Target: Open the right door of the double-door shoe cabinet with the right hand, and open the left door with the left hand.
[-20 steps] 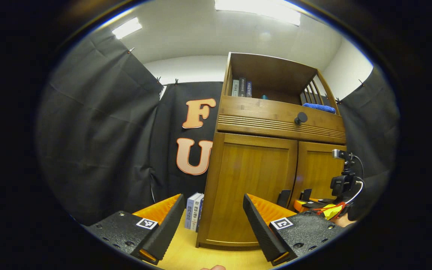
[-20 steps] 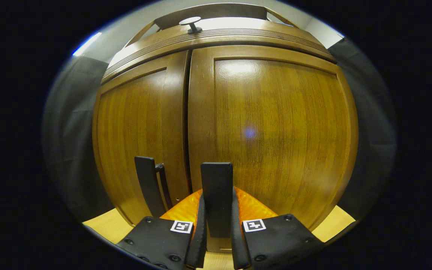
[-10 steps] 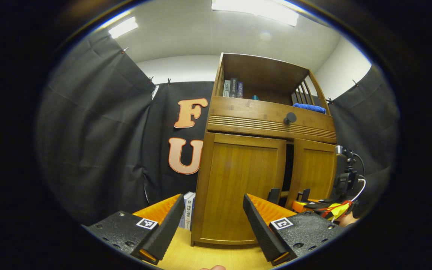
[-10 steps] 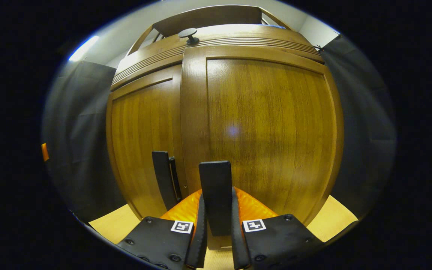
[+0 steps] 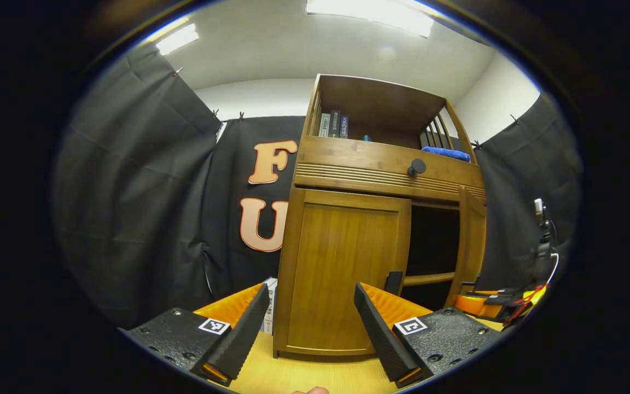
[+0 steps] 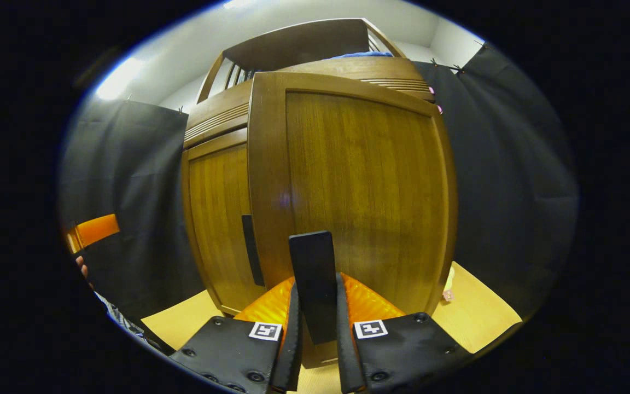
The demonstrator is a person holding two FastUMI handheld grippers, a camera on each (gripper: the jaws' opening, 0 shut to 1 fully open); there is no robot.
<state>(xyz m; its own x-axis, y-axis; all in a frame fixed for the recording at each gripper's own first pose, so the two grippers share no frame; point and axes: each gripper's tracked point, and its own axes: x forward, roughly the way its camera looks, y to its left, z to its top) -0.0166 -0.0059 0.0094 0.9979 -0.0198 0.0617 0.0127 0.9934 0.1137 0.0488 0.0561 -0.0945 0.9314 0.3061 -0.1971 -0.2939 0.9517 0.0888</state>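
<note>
Right hand-held gripper [image 6: 316,350] nearest, fingers pinching dark handle [image 6: 312,273] of right door [image 6: 364,186]; door swung out from shoe cabinet [image 5: 380,164], interior dark. Left hand-held gripper [image 5: 310,328] spread wide, holding nothing, near shut left door [image 5: 342,268]. Cabinet stands on wooden floor [image 5: 304,377]; books [image 5: 333,125] on top shelf, far.

The open cabinet's interior [image 5: 435,241] is too dark to tell.
</note>
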